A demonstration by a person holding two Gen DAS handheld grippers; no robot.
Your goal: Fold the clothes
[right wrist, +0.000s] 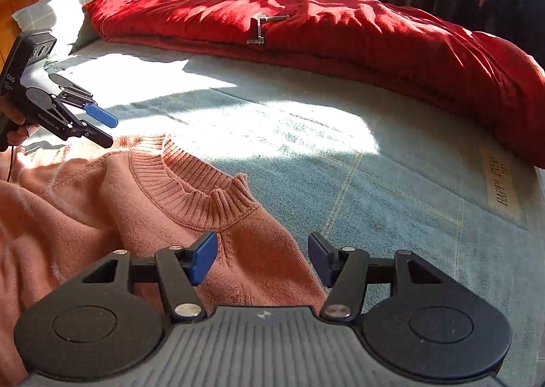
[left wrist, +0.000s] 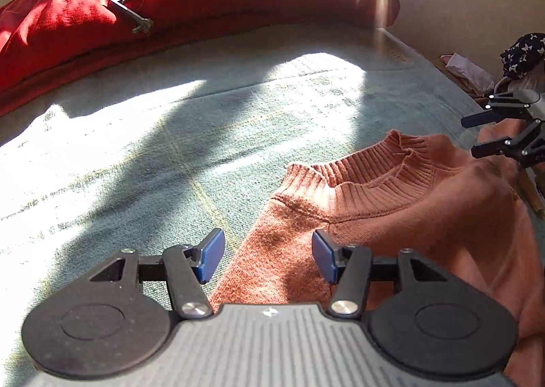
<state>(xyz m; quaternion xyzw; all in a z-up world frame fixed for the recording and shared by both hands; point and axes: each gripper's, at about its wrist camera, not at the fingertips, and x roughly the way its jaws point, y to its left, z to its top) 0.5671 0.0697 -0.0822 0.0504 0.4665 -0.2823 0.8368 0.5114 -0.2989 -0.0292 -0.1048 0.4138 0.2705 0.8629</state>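
Two grippers, left gripper [left wrist: 268, 256], right gripper [right wrist: 262, 259], jaws apart, one sweater [left wrist: 391, 216]

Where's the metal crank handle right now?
The metal crank handle lies on the red duvet, at the far side of the bed beyond the pink sweater.

Left gripper [left wrist: 268, 256], right gripper [right wrist: 262, 259] agape.

The sweater [right wrist: 136, 203] lies on the bedsheet [right wrist: 340, 165], collar toward the quilt [right wrist: 306, 22] behind it. A metal crank [right wrist: 260, 28] rests on the quilt, and a pillow [right wrist: 64, 9] lies at the quilt's left end.
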